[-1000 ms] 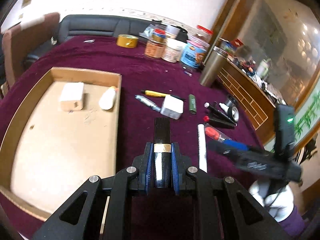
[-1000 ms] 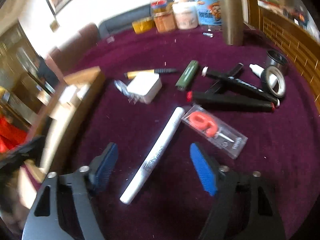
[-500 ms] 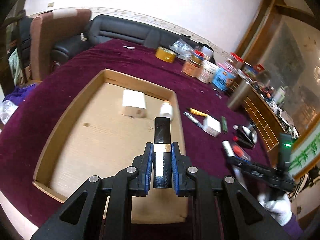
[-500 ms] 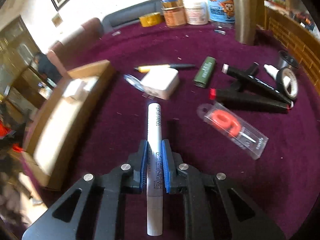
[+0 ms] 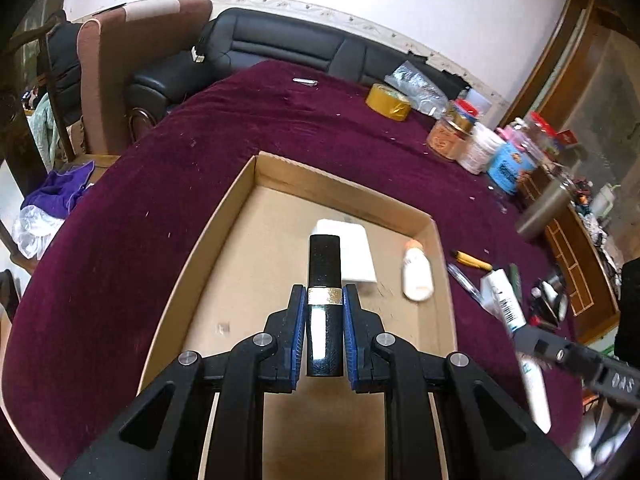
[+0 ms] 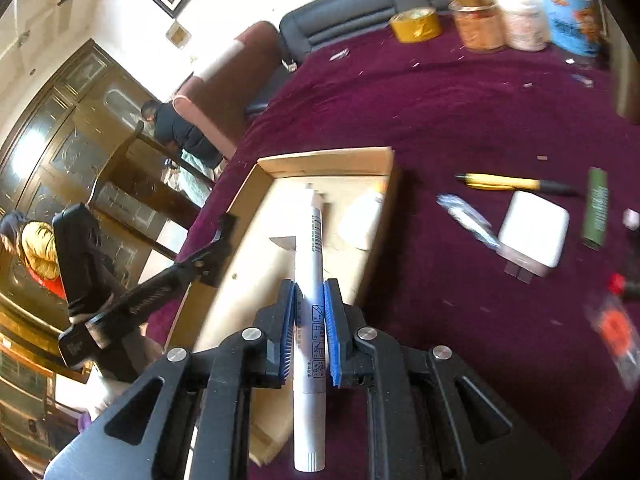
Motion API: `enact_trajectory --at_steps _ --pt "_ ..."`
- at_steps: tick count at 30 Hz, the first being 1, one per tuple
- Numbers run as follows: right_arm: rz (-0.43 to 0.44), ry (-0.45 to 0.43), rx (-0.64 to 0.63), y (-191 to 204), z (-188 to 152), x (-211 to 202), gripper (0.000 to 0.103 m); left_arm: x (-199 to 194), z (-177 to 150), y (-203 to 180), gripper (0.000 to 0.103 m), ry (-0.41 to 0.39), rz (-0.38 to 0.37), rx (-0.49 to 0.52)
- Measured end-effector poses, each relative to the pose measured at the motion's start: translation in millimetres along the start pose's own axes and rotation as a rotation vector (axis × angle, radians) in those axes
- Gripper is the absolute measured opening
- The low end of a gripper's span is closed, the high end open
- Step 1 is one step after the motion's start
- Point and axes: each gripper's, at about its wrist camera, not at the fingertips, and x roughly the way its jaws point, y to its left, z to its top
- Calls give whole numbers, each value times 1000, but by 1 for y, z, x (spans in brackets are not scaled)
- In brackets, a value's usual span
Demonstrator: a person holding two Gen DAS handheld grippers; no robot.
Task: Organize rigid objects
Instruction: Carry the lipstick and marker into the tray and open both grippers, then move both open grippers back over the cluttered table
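Box [image 5: 240, 200] with two items inside

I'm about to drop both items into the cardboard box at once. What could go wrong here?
1. The white marker is long and the right gripper holds it near its rear half, so it may tip or roll when let go.
2. The left gripper holds a black tube above the white block and small bottle; it could knock them.
3. Both grippers converge on the cardboard box and might collide.
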Motion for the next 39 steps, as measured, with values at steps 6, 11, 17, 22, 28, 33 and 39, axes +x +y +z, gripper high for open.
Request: enact_trajectory --at_steps 6,11,17,22,28,33,39 --pt "-39 36 58 6 30 54 12 37 22 8 14 33 66 13" --pt "-92 43 66 3 45 81 12 62 29 23 14 74 61 -35" --pt "-154 29 52 -2 47 88 14 64 30 32 21 66 18 -70" --pt "-165 1 24 3 52 74 16 49 28 29 36 24 -3 -55" --pt "-188 -114 -20 -6 44 8 16 17 22 22 43 -3 -39 -66" --pt "-386 -357 -152 -30 8 -78 78 -28 1 -4 61 -68 -103 -45" --pt "-500 -443 -25 -112 -33 -137 85 -45 -28 -67 65 -67 -176 61"
